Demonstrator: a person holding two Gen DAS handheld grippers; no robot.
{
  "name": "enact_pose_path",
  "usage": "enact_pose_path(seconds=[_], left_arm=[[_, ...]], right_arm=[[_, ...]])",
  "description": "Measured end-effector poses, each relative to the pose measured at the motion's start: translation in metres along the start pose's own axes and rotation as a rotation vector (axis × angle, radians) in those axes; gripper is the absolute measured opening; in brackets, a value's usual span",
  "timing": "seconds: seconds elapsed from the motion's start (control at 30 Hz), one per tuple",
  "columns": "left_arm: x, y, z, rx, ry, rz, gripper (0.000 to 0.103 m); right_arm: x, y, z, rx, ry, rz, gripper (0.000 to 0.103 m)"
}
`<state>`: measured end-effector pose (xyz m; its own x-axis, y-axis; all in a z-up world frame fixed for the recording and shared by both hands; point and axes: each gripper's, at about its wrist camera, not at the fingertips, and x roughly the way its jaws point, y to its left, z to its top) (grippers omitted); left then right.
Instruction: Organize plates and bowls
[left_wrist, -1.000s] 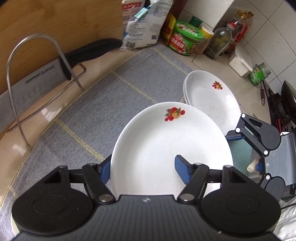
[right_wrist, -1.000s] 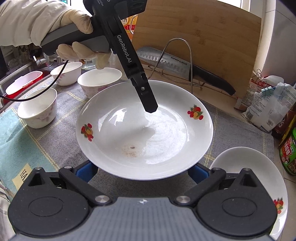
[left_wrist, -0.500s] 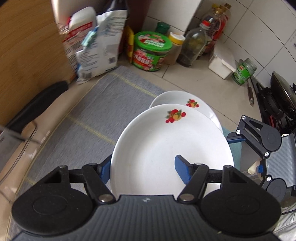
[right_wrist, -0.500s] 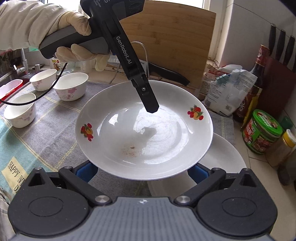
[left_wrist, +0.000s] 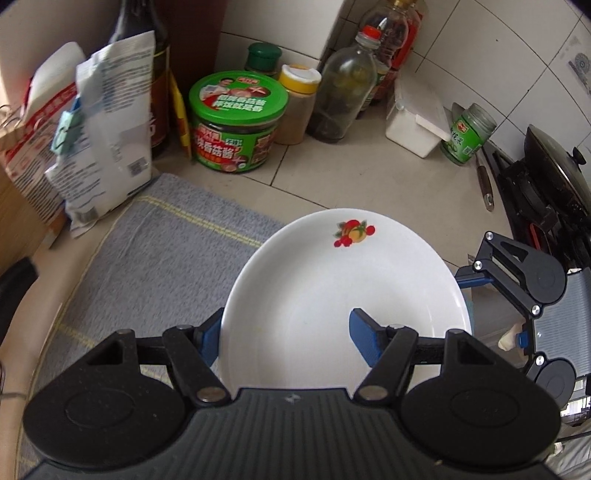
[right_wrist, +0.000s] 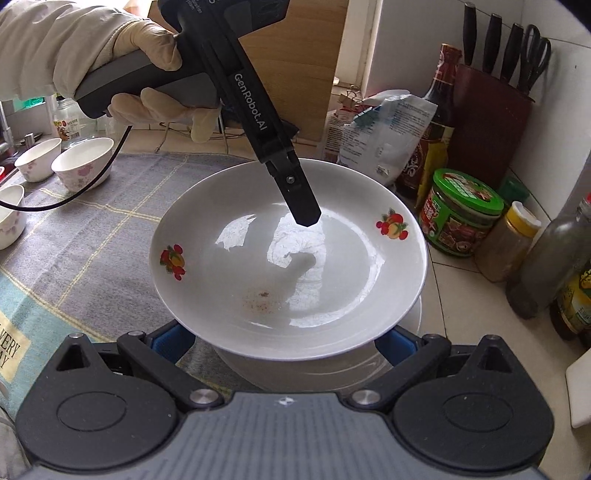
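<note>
Both tongs grasp one white plate from opposite sides and hold it above the worktop. Left tongs are clenched on the plate's rim, one blue pad inside the dish and one under the edge; the log's slight widening shows no gap in the pictures. In the right wrist view these tongs reach in from the far side, held by a gloved hand, the black finger lying on the inside of the plate. Right tongs grip the near rim, their blue pads showing at either side below the plate.

The plate is shallow, painted with fruit sprigs, and carries a small patch of reddish specks near its near side. Directly under it a second white plate lies on the worktop, mostly hidden.

A grey cloth with yellow lines covers the worktop to the left. Small flowered bowls stand on it at the far left, apparently empty. On the far and right side stand a green-lidded jar, a yellow-capped spice jar, a glass bottle, a white lidded box, clipped paper bags, a dark sauce bottle and a knife block. A lidded pan sits at the far right.
</note>
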<state>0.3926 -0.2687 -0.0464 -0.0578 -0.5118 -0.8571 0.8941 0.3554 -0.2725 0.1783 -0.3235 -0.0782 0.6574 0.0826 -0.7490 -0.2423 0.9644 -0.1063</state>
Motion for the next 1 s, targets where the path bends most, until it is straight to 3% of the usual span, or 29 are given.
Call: enact_pose_path(seconds=[0.37,0.67,1.0], left_arm=[[0.024,-0.001,0.012,0.021,0.017,-0.011,0.073],[0.032,-0.017,0.012,0.121,0.014,0.082,0.073],[0.042,-0.019,0.008,0.127,0.018,0.124,0.075]], right_arm=[[0.011,-0.015,-0.009,0.058,0.023,0.018,0.103],[0.011,-0.018,-0.011,0.078,0.022,0.027,0.103],[0.014,-0.011,-0.011,0.058,0.045,0.027,0.103]])
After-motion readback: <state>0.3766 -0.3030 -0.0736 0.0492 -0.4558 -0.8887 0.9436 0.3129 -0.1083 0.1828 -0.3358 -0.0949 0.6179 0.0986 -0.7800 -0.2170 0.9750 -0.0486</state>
